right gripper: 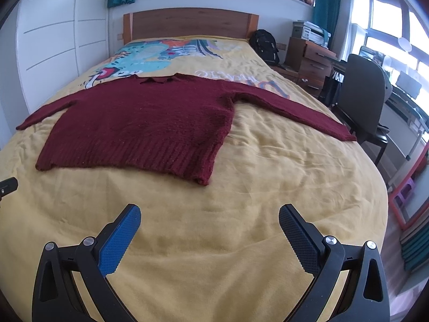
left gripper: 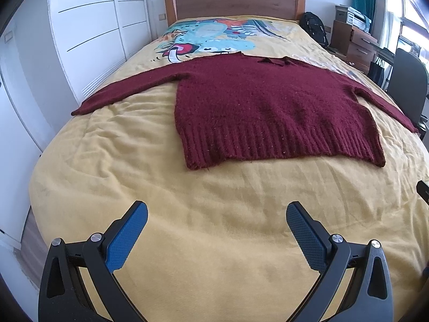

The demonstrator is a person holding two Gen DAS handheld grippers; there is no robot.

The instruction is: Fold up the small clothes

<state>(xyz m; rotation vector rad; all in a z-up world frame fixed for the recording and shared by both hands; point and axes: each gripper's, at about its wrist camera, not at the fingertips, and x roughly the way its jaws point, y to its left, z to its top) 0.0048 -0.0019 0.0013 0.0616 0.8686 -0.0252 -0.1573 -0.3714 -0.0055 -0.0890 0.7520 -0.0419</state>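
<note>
both hand-held grippers, left [left gripper: 216, 212] and right [right gripper: 209, 214], wide, empty; yellow bedspread [left gripper: 214, 214]; maroon sweater [left gripper: 268, 107] flat.

Left gripper [left gripper: 216, 214] — black plastic frame, triangular cut-outs, silver round pivot screws, blue dimpled pads [left gripper: 126, 237] lining jaws. Right gripper [right gripper: 209, 217] — same build: black arms, silver screws, blue textured pads [right gripper: 118, 241].

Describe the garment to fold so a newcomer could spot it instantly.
Find the bed with the yellow cover and wooden headboard. Spread flat across its middle, sleeves out to both sides, lies the sweater. It is the only garment there: dark red knit, ribbed hem toward the camera, collar toward the cartoon print.
</note>
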